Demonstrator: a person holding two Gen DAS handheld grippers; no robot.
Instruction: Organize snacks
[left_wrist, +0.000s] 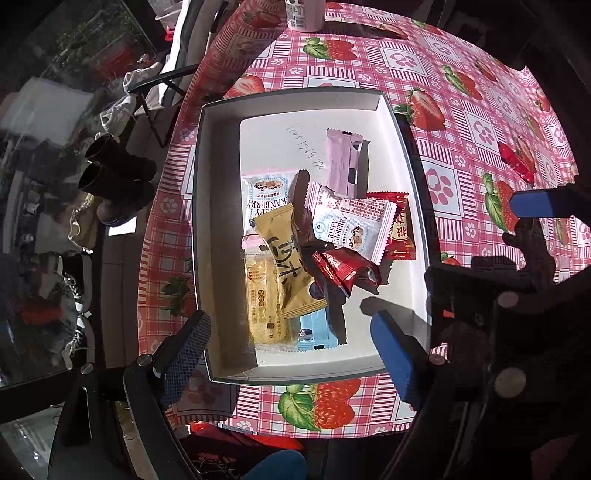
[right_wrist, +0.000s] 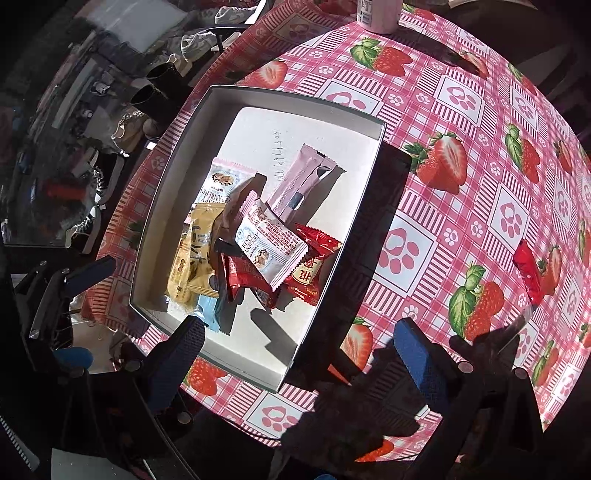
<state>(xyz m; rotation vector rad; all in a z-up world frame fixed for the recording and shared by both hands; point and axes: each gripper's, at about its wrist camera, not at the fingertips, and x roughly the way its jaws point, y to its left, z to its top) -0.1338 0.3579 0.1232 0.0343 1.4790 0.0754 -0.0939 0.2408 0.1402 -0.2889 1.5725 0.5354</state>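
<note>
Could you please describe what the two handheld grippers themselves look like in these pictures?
Both look alike. The left gripper and the right gripper each have a black body with round silver screw heads and two flat fingers faced with blue, finely cross-hatched pads. No cables, sleeves or markings can be made out.

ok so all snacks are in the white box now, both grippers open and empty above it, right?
Not all: one red snack packet still lies on the strawberry tablecloth, outside the white box, per the right wrist view. The left gripper and right gripper are open and empty.
</note>
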